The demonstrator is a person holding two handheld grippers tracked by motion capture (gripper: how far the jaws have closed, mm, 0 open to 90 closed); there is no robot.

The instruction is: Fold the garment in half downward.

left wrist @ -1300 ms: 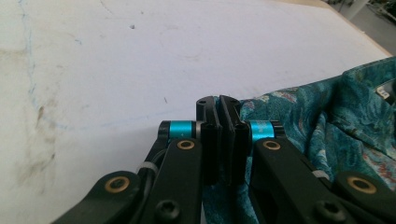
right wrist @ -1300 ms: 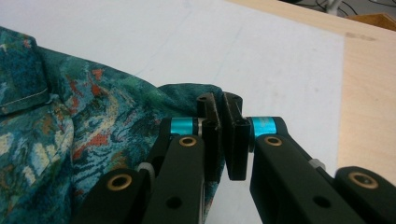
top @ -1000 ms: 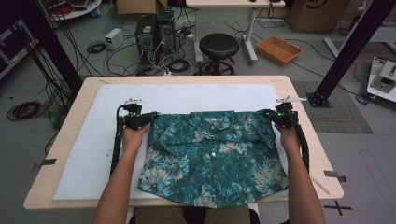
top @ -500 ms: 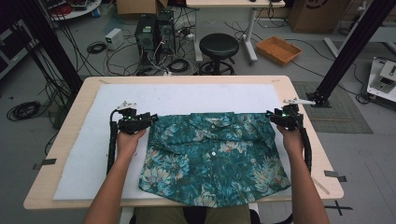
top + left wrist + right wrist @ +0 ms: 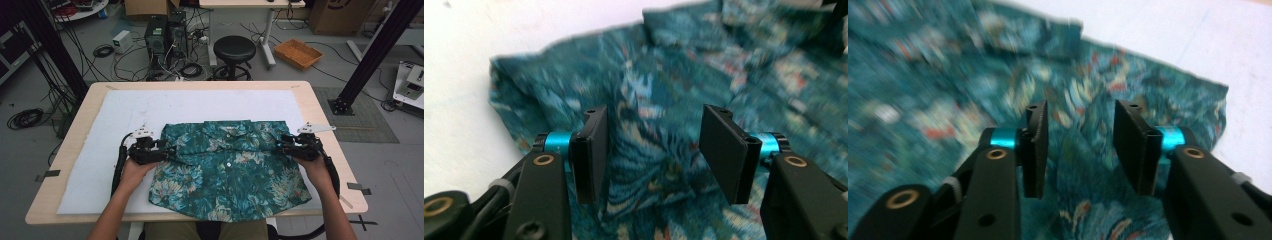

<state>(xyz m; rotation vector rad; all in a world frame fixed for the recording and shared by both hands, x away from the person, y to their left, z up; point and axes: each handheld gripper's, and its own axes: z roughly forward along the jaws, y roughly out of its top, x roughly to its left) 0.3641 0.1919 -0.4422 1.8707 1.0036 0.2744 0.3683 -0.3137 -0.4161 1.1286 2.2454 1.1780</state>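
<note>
Two grippers: you are holding one in each hand, both over the shirt on the desk.
Shirt: a teal floral button-up is lying flat on the white mat, collar toward the far side, hem reaching the near edge of the desk; both sleeves are lying folded in over the body.
Left gripper: you are keeping it at the shirt's left edge, at the folded-in sleeve, pointing right across the cloth.
Left fingers: they are standing apart with a clear gap, patterned fabric showing between them and nothing pinched; the shirt's left edge and the white mat are lying beyond them.
Right gripper: you are keeping it at the shirt's right edge, at shoulder level, pointing left.
Right fingers: they are also standing apart, holding nothing, with the shirt's fabric lying between and below them; whether the tips are touching the cloth I cannot tell, as the picture is blurred.
Hands: your left hand and right hand are resting over the mat and the shirt's edges.
Floor: a black stool, a computer tower with tangled cables, and an orange tray are sitting beyond the desk's far side.
</note>
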